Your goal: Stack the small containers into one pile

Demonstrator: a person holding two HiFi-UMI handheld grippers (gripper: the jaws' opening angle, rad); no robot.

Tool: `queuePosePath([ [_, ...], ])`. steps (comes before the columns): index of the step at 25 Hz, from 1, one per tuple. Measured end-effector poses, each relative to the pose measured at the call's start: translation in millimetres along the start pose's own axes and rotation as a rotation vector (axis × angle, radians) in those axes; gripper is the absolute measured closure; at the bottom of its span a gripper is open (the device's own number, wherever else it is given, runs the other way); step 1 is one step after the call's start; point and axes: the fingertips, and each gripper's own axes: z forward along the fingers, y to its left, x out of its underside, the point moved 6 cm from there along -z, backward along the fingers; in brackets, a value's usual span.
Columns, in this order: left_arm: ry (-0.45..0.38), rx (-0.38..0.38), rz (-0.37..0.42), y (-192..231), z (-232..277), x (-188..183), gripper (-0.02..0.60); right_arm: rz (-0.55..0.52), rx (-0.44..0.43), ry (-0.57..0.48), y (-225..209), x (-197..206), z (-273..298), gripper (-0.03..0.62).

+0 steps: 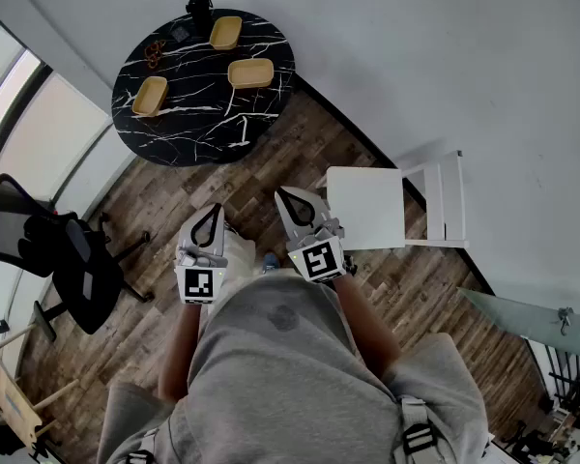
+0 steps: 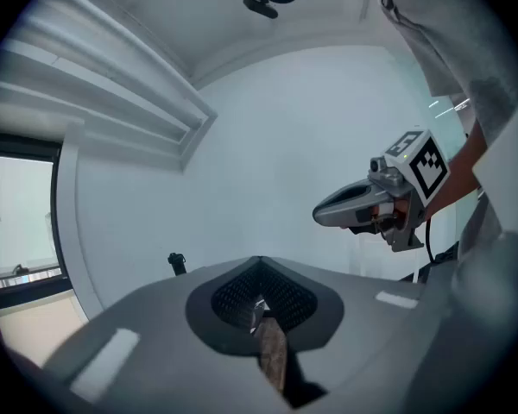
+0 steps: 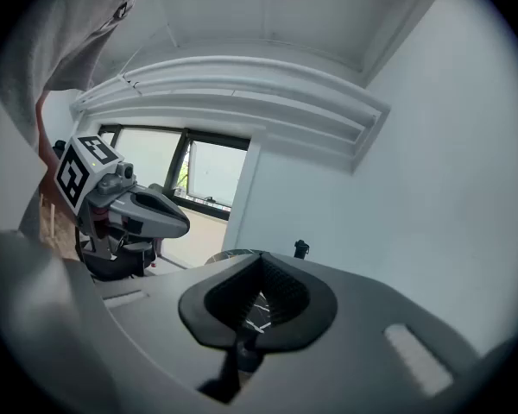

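Fingers point(image 2: 138, 326) of the left gripper point(image 1: 210, 211) are shut tight, and nothing is between them. The right gripper point(image 1: 284, 194) is the same: its fingers point(image 3: 388, 317) are pressed together and hold nothing. Both grippers are side by side, close to the person's body, over the wood floor point(image 1: 300, 153). They point toward a round black tabletop point(image 1: 203, 119) that is well apart from them.

Three small yellow containers sit on that tabletop. One container point(image 1: 226, 33) is near the far edge. One point(image 1: 250, 72) is near the right side. One point(image 1: 150, 96) is near the left side. None of them touches another, and none sits inside or on top of another.

So I think the job has not really begun. No pile is made yet, and all of it is left to do. The person has to get to the tabletop, pick up one container and set it in another, then add the last one so that all three make one pile.

A white chair point(image 1: 377, 206) stands just beside the right gripper. A black chair point(image 1: 68, 259) stands off to the left. The way to the tabletop runs between them.
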Motion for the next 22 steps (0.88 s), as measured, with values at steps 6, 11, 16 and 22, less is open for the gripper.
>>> queuePosePath([
  [6, 0.010, 0.042, 0.003, -9.3, 9.5, -1.7, 0.580, 0.021, 0.038, 0.026, -8.5, 11.0, -6.3, 0.583],
  [11, 0.004, 0.043, -0.020, 0.9, 21.3, 0.0, 0.580, 0.028, 0.009, 0.057, -15.7, 19.6, -4.1, 0.582],
  [16, -0.007, 0.026, -0.039, 27.2, 37.9, 4.0, 0.580, 0.057, 0.029, 0.100, -34.2, 23.1, 17.0, 0.582],
  [22, 0.000, 0.012, -0.057, 72.4, 66.3, 9.2, 0.580, 0.109, 0.056, 0.123, -66.2, 15.2, 63.6, 0.582],
])
